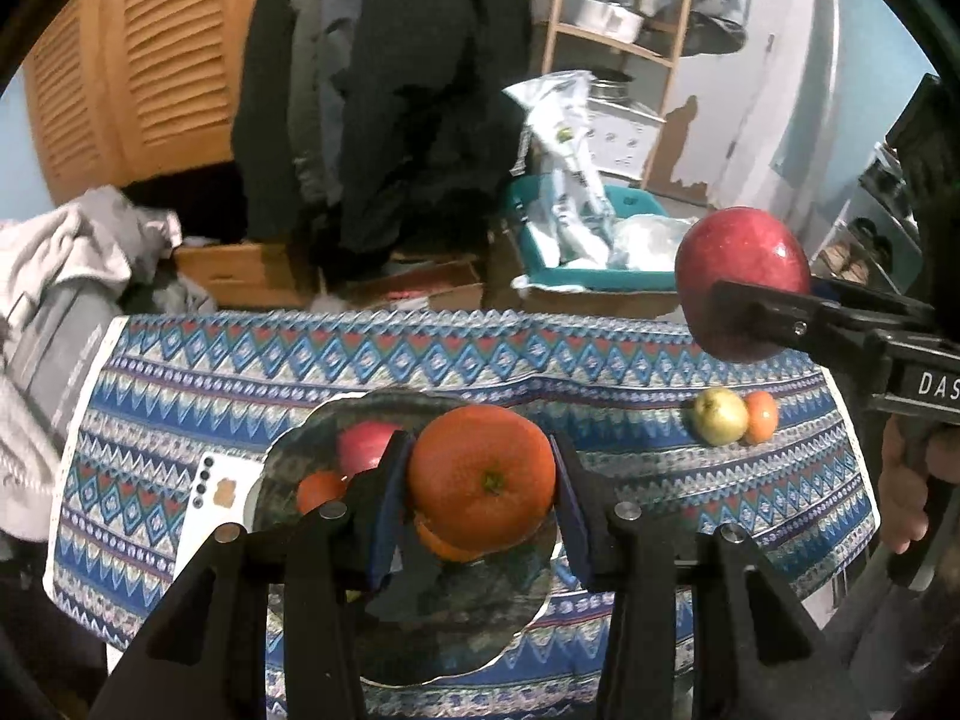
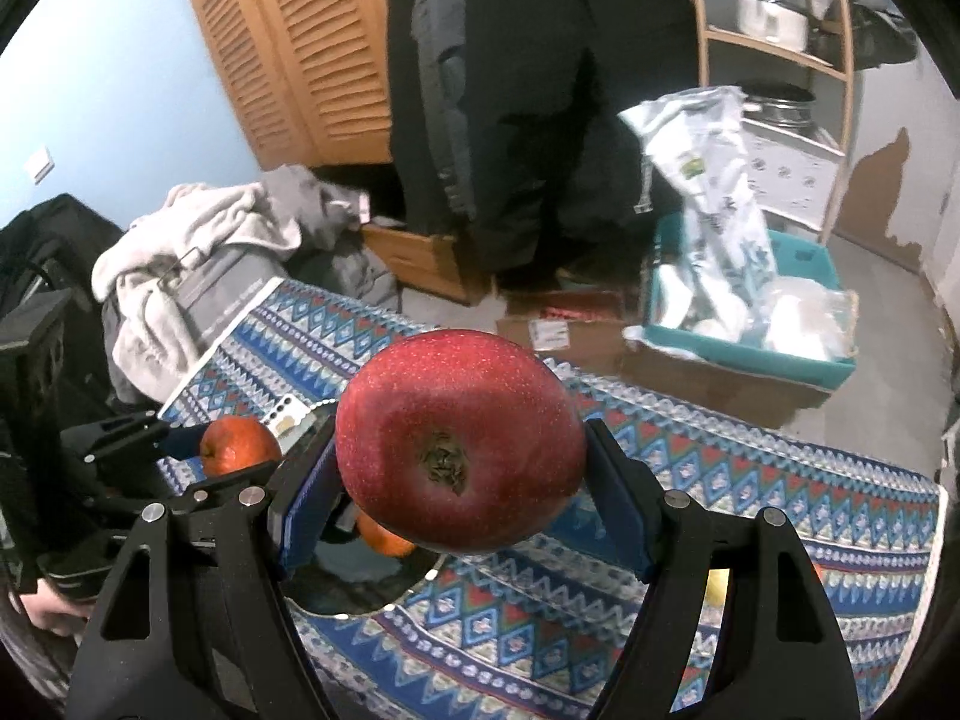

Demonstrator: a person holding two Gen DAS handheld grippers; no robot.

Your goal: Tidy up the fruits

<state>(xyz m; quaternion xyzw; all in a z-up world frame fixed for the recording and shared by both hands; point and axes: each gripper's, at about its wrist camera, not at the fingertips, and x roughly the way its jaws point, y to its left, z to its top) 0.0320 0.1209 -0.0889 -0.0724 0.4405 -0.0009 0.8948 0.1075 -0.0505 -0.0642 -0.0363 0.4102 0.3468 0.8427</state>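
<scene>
My left gripper [image 1: 483, 489] pinches an orange [image 1: 482, 476] across its sides above the dark plate [image 1: 456, 630], which already holds a red apple [image 1: 366, 444] and smaller oranges; firm, light, dimpled skin, should not slip. A phone [image 1: 213, 504] lies touching the plate's left rim, so I'd release clear of it. My right gripper [image 2: 462, 480] clamps a red apple [image 2: 459, 441] mid-body: heavier, waxy, bruisable. A pear [image 1: 720, 417] and small orange [image 1: 761, 417] wait on the patterned cloth [image 1: 600, 360].
</scene>
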